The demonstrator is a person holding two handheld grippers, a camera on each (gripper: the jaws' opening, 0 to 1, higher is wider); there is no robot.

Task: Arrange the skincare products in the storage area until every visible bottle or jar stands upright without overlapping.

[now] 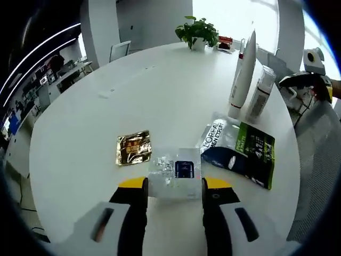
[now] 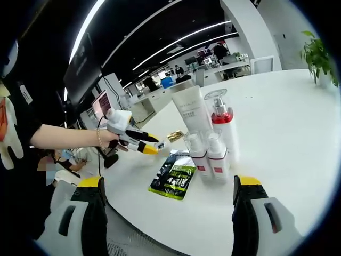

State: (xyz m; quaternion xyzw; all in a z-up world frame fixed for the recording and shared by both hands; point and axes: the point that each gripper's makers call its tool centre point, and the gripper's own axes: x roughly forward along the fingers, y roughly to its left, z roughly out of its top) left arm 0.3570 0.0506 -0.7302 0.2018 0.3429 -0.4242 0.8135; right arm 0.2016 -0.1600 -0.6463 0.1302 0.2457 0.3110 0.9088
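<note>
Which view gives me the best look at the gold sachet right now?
The left gripper view: the gold sachet lies flat and unobstructed on the white table. In the right gripper view it is small and distant, beyond the left hand-held gripper.

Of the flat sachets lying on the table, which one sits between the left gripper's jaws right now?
The clear sachet with the dark blue label. It lies between the left gripper jaws, while the gold sachet and the green-and-black sachet lie off to either side.

Pretty bright overall: daylight blows out the window (image 1: pixel 234 16) at 12 o'clock in the left gripper view, and the white table (image 1: pixel 80 133) glares a bit. The right gripper view has ceiling light strips (image 2: pixel 176 40) up top. Fisheye bends the edges, and the far background is soft.
</note>
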